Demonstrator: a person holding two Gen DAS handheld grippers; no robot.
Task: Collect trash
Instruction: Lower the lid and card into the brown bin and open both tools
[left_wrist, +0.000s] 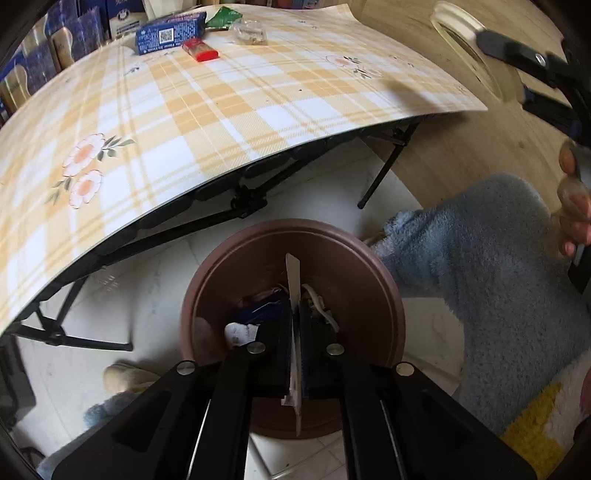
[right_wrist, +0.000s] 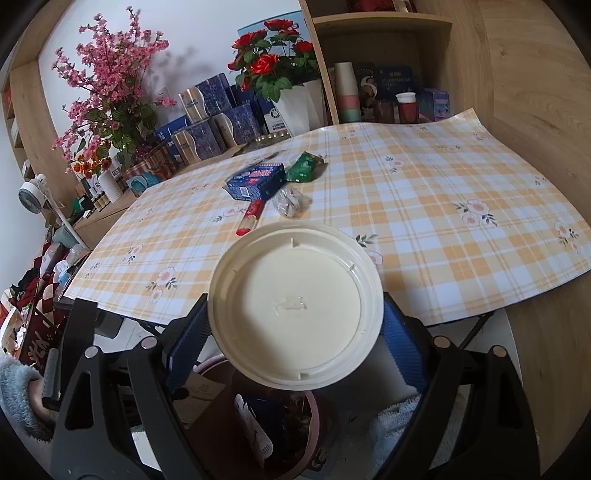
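Observation:
My left gripper (left_wrist: 294, 314) is shut on a thin flat white wrapper (left_wrist: 293, 280), held upright over the brown trash bin (left_wrist: 369, 269) on the floor, which holds scraps. My right gripper (right_wrist: 295, 314) is shut on a cream round plastic lid (right_wrist: 295, 310), held above the table's near edge and the bin (right_wrist: 314, 413); the lid also shows in the left wrist view (left_wrist: 465, 48). On the checked table (right_wrist: 424, 206) lie a blue box (right_wrist: 255, 181), a green packet (right_wrist: 304, 168), a red packet (right_wrist: 253, 212) and a clear crumpled wrapper (right_wrist: 290, 201).
Flower pots, blue tins and boxes crowd the table's far side (right_wrist: 207, 125). A wooden shelf (right_wrist: 384, 66) stands behind. A leg in blue fleece (left_wrist: 480, 266) is right of the bin. Black folding table legs (left_wrist: 384, 170) stand near the bin.

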